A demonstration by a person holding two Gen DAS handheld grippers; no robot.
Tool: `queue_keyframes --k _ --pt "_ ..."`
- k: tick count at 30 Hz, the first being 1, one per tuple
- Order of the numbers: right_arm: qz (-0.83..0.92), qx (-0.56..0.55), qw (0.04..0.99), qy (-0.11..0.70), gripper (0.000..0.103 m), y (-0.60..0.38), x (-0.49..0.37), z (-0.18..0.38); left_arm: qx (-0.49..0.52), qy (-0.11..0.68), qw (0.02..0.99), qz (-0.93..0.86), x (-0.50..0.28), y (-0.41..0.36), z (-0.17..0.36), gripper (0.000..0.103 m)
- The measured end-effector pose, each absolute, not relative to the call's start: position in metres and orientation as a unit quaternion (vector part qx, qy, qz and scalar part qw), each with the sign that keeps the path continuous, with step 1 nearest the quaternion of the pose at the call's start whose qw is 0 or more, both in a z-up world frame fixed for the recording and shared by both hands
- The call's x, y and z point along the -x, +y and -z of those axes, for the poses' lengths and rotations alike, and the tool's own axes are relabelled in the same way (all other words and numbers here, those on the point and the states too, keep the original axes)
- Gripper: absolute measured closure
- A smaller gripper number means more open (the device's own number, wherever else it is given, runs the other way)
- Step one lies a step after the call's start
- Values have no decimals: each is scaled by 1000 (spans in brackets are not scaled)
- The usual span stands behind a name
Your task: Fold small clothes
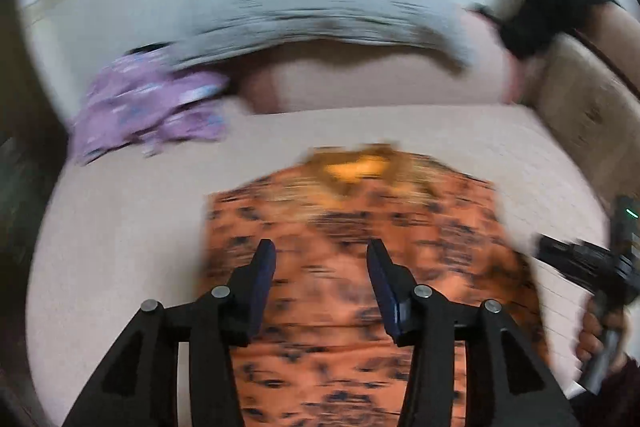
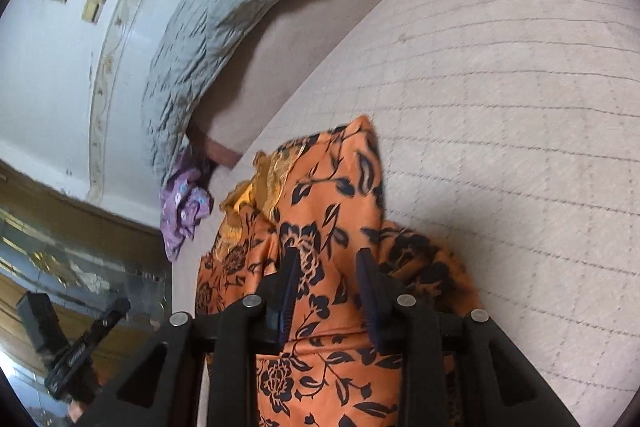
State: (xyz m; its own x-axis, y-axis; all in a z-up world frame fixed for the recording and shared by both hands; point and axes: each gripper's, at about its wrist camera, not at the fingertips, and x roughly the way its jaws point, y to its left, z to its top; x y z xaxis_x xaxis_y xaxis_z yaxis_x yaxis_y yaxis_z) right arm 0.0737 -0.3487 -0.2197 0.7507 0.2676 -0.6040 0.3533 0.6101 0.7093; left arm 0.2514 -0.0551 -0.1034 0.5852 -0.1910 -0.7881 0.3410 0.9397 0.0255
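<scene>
Left wrist view: shirt (image 1: pixel 352 267) lies dead ahead under left gripper (image 1: pixel 322 261), long axis along jaws, collar far. Both jaws open, empty; right gripper (image 2: pixel 326 265) equally near.

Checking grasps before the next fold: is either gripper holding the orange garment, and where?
Nothing is held. Left gripper and right gripper are both open above the orange garment.

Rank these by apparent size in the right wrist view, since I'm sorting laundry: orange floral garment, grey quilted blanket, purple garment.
1. orange floral garment, though it is nearest the camera
2. grey quilted blanket
3. purple garment, clearly smallest
</scene>
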Motion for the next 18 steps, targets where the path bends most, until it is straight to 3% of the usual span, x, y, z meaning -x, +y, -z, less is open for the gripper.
queue_keyframes --k 1,3,14,18 --pt "23 -436 826 357 41 -343 -77 219 -82 431 890 125 -257 -39 110 54" --pt "14 -430 830 355 30 -331 -80 217 -64 443 890 87 -267 -13 130 54" --pt "-32 -192 894 403 30 -205 -134 187 37 477 877 49 -286 48 250 54" --pt "-51 -123 899 417 30 -149 -190 176 33 489 870 63 -295 50 244 51"
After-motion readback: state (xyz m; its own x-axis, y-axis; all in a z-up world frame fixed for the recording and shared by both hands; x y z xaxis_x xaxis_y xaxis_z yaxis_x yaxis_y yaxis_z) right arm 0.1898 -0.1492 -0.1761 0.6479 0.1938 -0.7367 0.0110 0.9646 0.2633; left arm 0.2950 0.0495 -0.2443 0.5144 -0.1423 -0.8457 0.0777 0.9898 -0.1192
